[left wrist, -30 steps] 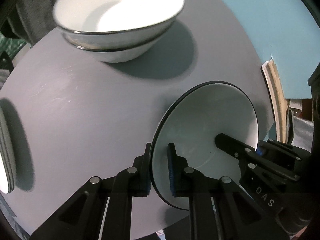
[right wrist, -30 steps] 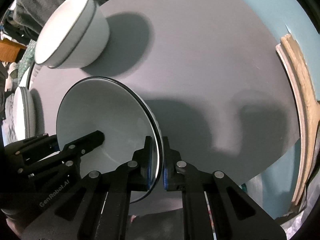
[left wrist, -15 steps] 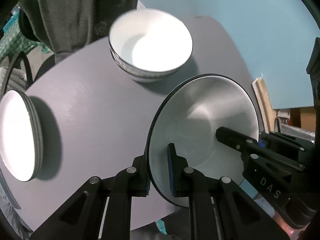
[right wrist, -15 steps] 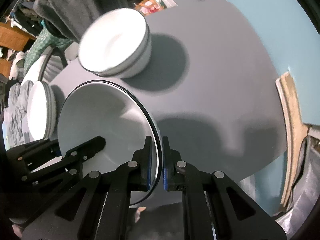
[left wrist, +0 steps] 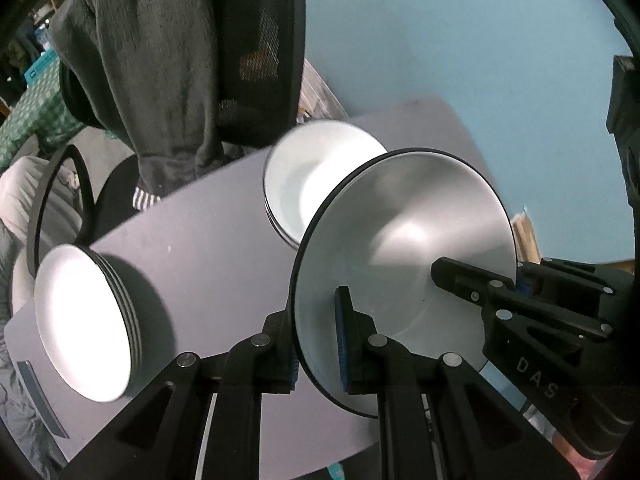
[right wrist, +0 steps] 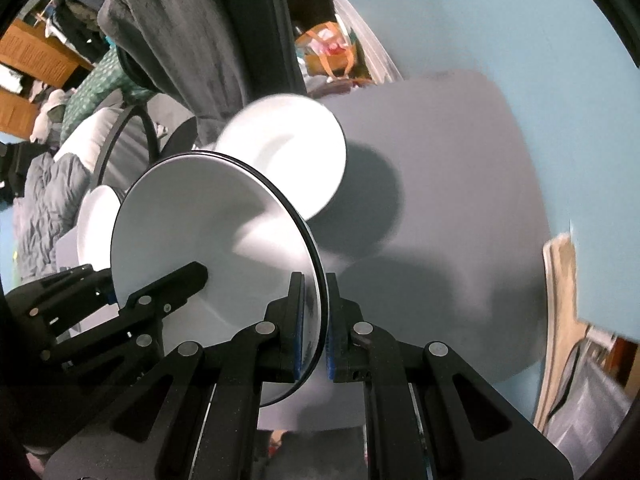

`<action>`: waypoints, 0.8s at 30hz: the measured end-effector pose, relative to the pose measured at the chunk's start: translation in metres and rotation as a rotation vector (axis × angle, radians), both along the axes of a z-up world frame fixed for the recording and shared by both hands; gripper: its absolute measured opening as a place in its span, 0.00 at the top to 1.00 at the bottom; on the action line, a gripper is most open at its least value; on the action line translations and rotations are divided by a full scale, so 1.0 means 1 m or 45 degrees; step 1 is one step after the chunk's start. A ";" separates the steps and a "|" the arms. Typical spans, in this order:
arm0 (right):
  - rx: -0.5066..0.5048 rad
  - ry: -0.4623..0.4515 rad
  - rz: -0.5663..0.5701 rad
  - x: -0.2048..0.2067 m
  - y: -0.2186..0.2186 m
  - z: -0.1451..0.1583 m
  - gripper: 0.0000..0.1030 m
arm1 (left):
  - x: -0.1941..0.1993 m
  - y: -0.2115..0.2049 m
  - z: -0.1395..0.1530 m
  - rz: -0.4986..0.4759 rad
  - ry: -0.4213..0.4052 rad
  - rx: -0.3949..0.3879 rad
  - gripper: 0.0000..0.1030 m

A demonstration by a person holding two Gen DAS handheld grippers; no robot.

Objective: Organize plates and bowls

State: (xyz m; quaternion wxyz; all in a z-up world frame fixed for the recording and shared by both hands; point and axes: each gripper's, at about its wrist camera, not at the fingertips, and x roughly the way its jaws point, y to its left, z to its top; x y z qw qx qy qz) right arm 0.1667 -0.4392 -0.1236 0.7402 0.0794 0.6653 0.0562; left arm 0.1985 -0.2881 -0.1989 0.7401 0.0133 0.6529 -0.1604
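Both grippers hold one white bowl with a dark rim (left wrist: 404,248), lifted above the grey table (left wrist: 208,256). My left gripper (left wrist: 316,340) is shut on its near left rim. My right gripper (right wrist: 314,328) is shut on the opposite rim of the same bowl (right wrist: 208,232); it shows at the right of the left wrist view (left wrist: 472,280). A stack of white bowls (left wrist: 316,184) stands on the table beyond the held bowl, partly hidden by it. A stack of white plates (left wrist: 80,324) sits at the table's left.
A dark office chair with a grey garment draped over it (left wrist: 168,60) stands behind the table. A light blue wall (left wrist: 460,48) lies to the right. Bedding and clutter (right wrist: 44,184) are at far left. A wooden board (right wrist: 560,320) leans beside the table's right edge.
Both grippers have lifted the held bowl higher and tilted back. The table, bowl stack and plates now look smaller and farther, and the chair has come into view.
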 end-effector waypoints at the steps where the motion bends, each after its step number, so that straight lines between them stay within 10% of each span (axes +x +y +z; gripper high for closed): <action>1: -0.001 -0.005 0.005 0.004 0.004 -0.003 0.91 | 0.005 0.001 0.000 0.004 0.000 -0.002 0.87; 24: 0.025 0.100 0.052 0.078 0.002 -0.027 0.91 | 0.081 0.001 -0.034 0.056 0.063 0.095 0.87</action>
